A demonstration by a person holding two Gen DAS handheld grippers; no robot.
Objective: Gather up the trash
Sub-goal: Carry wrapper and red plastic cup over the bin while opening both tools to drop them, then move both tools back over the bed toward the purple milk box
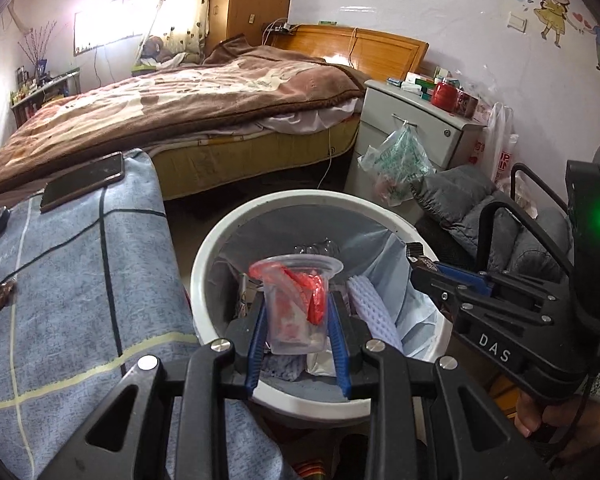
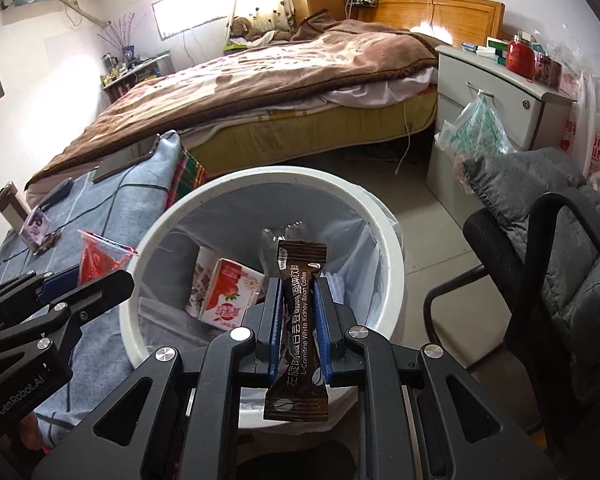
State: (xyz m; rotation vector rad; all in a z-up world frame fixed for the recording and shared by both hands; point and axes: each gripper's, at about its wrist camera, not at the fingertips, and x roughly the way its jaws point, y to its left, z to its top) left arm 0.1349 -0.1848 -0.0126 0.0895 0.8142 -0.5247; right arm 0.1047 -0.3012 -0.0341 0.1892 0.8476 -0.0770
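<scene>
A bed (image 1: 172,108) with a brown blanket fills the room. Beside its wooden headboard (image 1: 364,48) stands a grey nightstand (image 1: 404,136); a bright curtained window (image 1: 180,4) glows behind.

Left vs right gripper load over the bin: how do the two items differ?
The left gripper holds a clear plastic cup, upright and rigid, with red wrapper scraps inside. The right gripper holds a dark brown coffee sachet, flat and printed, pinched at mid-length with both ends sticking out. The cup is see-through; the sachet is opaque. Both are clamped between blue fingers above the white trash bin, not yet dropped.
</scene>
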